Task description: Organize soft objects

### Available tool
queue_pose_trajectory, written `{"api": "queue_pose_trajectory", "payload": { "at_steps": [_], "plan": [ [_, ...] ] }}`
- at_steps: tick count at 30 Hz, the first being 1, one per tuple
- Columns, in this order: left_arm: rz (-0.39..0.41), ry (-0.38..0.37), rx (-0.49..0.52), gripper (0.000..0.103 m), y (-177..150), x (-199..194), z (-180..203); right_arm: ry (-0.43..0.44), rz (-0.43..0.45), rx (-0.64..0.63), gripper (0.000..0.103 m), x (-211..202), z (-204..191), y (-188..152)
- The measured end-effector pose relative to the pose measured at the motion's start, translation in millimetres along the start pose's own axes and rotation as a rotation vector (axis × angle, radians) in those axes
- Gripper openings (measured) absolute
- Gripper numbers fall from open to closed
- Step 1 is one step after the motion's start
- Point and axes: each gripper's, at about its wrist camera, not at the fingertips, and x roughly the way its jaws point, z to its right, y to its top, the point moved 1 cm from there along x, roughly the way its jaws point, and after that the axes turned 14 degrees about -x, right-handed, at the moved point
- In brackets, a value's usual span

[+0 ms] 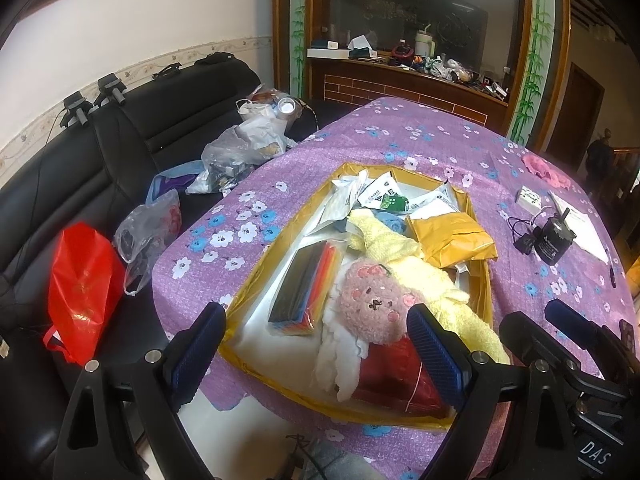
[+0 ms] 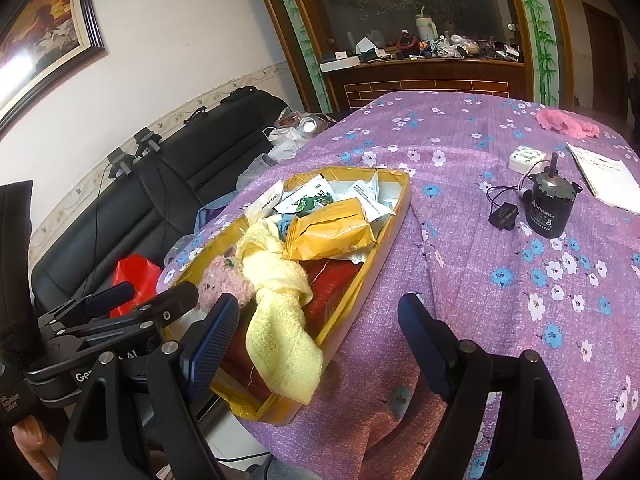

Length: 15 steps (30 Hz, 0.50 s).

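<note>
While the pink plush bear (image 1: 374,306) lay in the yellow-rimmed box (image 1: 256,280), propped on the knotted yellow towel (image 2: 280,288) and a red packet (image 1: 394,376), both grippers hung over the near edge with nothing between their spread jaws. Left gripper (image 1: 316,334) faced the bear; right gripper (image 2: 320,322) faced the box rim and purple floral tablecloth (image 2: 480,280), where a black motor (image 2: 550,206) stood well apart.

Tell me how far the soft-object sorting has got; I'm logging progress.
Little looks done: the pink plush, yellow towel and white cloth lie jumbled in the yellow box. Left gripper and right gripper are open, holding nothing. A pink cloth sits apart on the table.
</note>
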Motion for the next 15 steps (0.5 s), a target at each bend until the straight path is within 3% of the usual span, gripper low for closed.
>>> {"api": "queue_pose_trajectory", "payload": {
  "at_steps": [15],
  "plan": [
    [0.000, 0.018, -0.001, 0.094, 2.2, 6.9, 0.4, -0.006, -0.005, 0.003, 0.081, 2.7, 5.1, -1.3]
  ]
}}
